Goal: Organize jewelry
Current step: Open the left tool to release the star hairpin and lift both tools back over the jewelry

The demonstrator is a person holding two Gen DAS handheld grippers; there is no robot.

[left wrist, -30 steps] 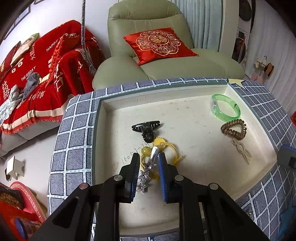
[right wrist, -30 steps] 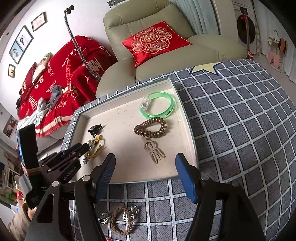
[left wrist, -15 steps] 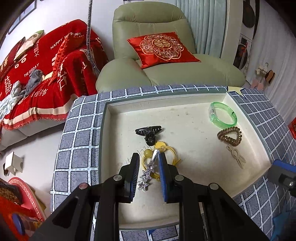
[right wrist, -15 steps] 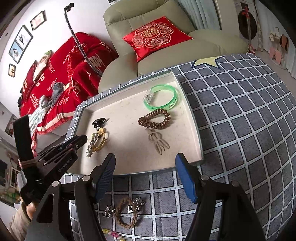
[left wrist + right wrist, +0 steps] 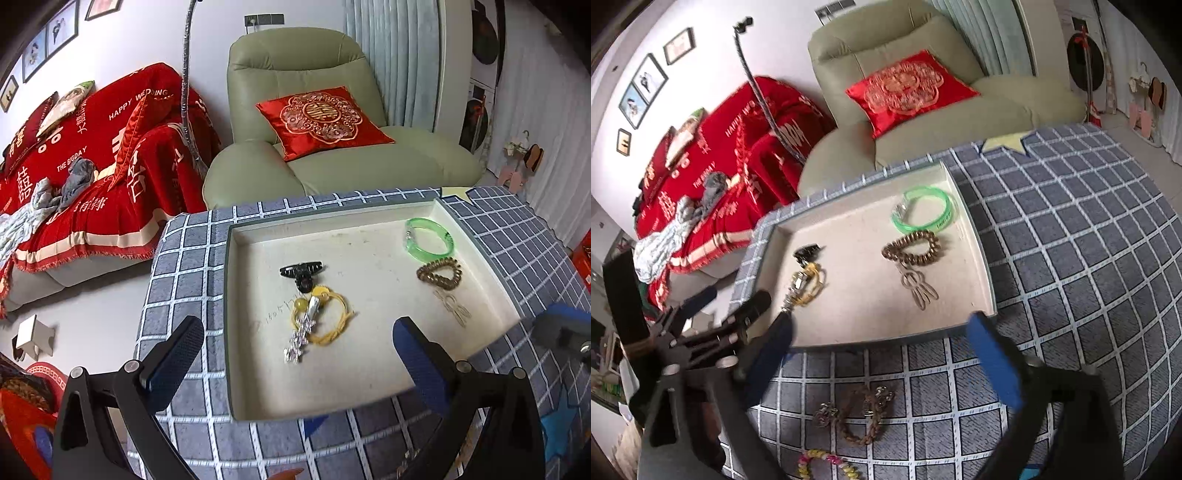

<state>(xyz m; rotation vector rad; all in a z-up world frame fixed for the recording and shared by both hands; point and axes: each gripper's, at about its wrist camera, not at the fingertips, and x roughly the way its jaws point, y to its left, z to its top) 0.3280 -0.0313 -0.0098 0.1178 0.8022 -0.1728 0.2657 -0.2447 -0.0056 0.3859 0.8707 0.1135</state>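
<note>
Grey checked cloth (image 5: 192, 258) under cream tray (image 5: 236, 295) — green armchair (image 5: 303, 74) behind; both claws spread.

A shallow cream-lined rectangular tray (image 5: 236, 325) holds most pieces. A silver rhinestone hair clip (image 5: 301, 334) lies flat, its upper end overlapping a yellow cord bracelet with round beads (image 5: 325, 314). A black claw clip (image 5: 303, 273) sits just behind them. Toward the right wall lie a translucent green bangle (image 5: 428, 236), a brown spiral hair tie (image 5: 439, 273) and a flat beige cut-out clip (image 5: 452, 308). Outside the tray, on the checked cloth, rests what seems a braided brown bracelet with metal charms (image 5: 855, 415), beside a multicoloured beaded strand (image 5: 827, 461).
</note>
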